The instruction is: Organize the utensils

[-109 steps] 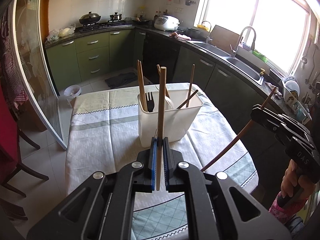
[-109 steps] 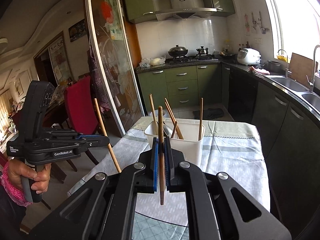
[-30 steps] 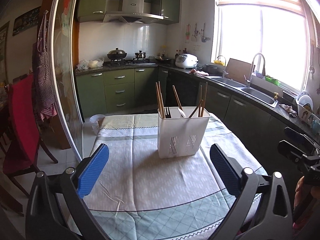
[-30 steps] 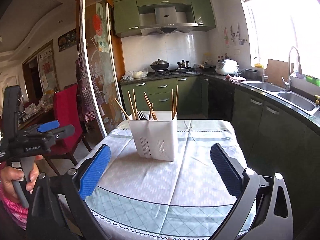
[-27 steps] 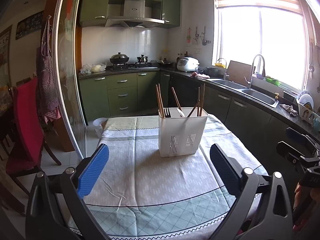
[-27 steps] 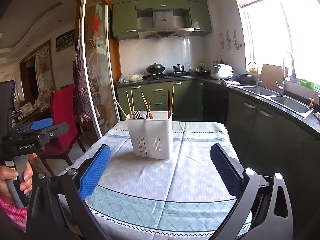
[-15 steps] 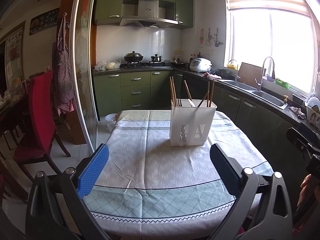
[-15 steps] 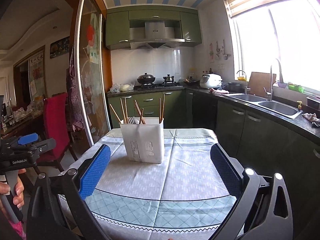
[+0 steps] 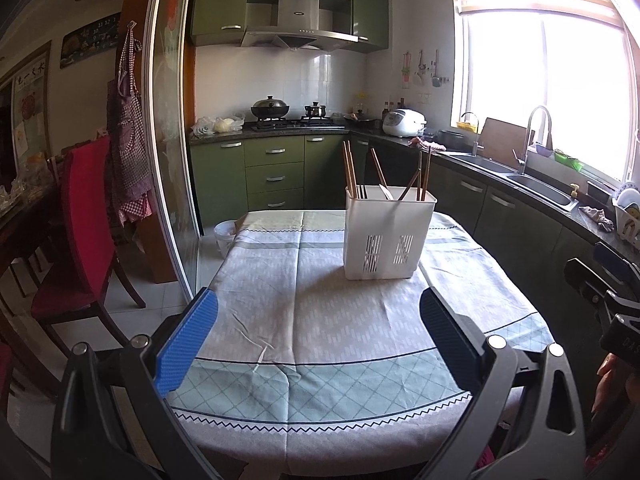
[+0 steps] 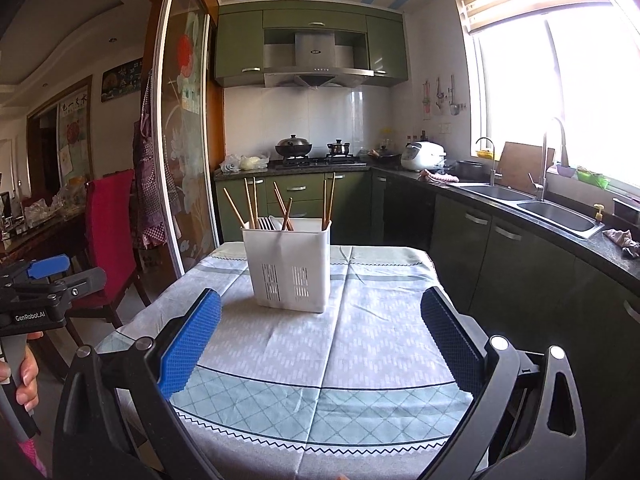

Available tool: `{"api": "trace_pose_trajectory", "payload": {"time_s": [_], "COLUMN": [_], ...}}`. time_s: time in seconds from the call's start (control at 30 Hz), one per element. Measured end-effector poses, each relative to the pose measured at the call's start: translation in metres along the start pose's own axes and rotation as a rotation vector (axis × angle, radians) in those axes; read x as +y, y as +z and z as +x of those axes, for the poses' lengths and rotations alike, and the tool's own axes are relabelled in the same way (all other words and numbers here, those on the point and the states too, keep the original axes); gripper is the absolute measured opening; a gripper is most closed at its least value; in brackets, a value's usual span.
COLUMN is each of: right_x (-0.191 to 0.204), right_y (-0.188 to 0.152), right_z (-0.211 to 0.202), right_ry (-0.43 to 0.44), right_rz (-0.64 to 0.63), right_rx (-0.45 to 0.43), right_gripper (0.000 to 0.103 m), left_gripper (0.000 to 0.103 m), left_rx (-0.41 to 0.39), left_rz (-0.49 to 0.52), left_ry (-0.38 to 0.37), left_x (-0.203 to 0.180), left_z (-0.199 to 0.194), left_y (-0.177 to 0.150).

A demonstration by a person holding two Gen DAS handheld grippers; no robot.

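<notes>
While both sets of jaws stand spread wide and empty, the white utensil holder sits upright on the tablecloth, well ahead of the left gripper and right gripper; chopsticks lean inside.

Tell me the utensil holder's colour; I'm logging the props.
White, with slotted vents low on its front. The utensil holder shows best in the right wrist view.

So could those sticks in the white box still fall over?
Maybe. The wooden chopsticks lean loosely out of the tall white plastic holder, so a bump from either open tongs might tip it. The patterned tablecloth hangs over the edge; snagging it could drag the holder.
</notes>
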State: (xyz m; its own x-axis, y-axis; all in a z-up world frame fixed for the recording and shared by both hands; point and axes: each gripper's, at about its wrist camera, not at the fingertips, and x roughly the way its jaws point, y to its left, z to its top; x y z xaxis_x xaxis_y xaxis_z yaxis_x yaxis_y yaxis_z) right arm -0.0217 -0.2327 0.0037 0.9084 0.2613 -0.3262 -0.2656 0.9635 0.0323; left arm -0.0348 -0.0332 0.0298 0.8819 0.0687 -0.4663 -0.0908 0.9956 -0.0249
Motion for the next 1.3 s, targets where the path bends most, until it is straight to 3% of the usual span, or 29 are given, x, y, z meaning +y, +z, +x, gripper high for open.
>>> {"api": "trace_pose_trajectory", "payload": {"time_s": [1.3], "right_x": [0.0], "right_y": [0.0007], "right_z": [0.0053], "right_ry": [0.016], "right_rz": [0.001], "right_rx": [0.015], "right_gripper": [0.098], "left_gripper": [0.096], "left_rx": [0.012], "left_rz": [-0.013], "left_ry": [-0.008], "left_x": [-0.0026], "left_z": [0.004], "left_y": [-0.0024]}}
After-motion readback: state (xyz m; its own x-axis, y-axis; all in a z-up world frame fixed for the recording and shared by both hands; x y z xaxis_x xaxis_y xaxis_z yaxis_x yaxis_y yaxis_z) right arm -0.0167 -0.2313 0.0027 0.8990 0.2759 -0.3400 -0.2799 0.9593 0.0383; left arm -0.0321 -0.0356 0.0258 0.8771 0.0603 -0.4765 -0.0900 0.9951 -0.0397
